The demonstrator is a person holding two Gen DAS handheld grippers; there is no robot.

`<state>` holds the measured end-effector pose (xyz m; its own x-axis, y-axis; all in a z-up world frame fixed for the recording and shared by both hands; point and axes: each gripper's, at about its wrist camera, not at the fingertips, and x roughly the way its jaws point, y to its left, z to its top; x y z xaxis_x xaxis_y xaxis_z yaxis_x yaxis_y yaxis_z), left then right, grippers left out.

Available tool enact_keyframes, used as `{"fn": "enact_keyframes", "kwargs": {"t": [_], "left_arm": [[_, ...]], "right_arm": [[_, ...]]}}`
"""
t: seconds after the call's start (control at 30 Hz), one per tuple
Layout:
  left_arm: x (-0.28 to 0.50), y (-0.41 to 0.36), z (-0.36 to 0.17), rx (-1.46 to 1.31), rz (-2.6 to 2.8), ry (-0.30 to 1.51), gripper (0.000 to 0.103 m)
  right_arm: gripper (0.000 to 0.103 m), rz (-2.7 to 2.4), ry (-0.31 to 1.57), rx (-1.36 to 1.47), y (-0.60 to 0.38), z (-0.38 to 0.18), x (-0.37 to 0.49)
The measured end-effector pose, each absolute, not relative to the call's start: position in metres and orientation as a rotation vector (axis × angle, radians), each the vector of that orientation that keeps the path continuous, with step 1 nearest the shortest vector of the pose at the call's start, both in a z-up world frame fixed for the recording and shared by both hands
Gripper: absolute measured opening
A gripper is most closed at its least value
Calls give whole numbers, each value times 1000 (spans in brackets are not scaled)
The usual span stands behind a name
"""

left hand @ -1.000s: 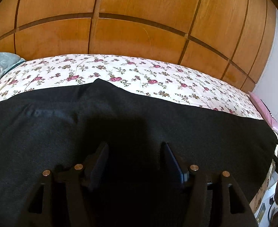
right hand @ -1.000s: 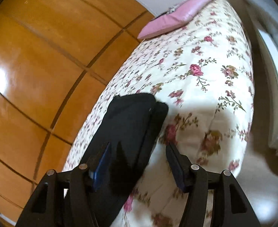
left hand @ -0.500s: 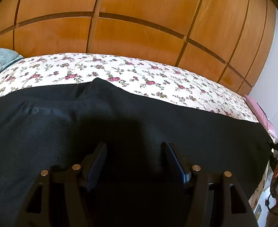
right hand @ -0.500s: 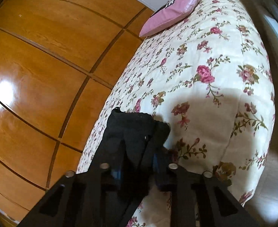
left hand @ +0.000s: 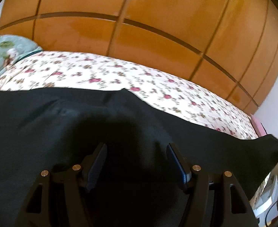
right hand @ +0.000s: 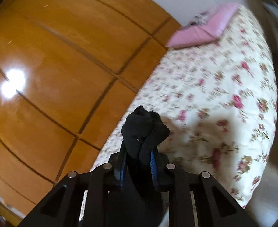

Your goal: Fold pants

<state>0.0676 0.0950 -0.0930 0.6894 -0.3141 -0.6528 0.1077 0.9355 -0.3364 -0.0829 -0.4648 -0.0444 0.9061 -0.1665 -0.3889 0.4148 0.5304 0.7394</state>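
Our right gripper (right hand: 139,162) pinched the pants (left hand: 120,132) at their hem end, their length running leftward under our wide-open left gripper (left hand: 137,160).

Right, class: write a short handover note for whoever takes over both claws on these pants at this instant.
Right claw: shut on the bunched leg end of the black pants, lifted off the floral bedspread.
Left claw: open, holding nothing, over the pants' wide part spread flat on the bed.
Done: the leg end is gripped and raised.
Left: carry that end across to make the fold, then smooth it.
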Motion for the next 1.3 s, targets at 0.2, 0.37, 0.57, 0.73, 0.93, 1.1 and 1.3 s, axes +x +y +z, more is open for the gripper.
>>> {"fn": "enact_keyframes", "kwargs": {"t": [0.2,0.37,0.57,0.73,0.93,1.1,1.3], "left_arm": [[57,115,-97,-360,-236,762,66],[50,123,-96,-425,-252,762,66],[40,137,-93,-537,-270,769,66],[30,146,-91,-583,-283,768,66],[19,158,-91,-636,-295,756,66],[11,165,-91,-672,-300,748,66],[8,161,-91,-670,-321,754,66]], "right_arm": [[22,-266,267,823,-415,0,-70],[22,-120,263,705,-358,32,-56],[22,66,298,593,-286,48,-36],[22,191,361,520,-232,43,-19],[22,321,488,457,-177,9,7],[25,394,606,382,-139,-32,26],[29,436,770,331,-112,-89,46]]}}
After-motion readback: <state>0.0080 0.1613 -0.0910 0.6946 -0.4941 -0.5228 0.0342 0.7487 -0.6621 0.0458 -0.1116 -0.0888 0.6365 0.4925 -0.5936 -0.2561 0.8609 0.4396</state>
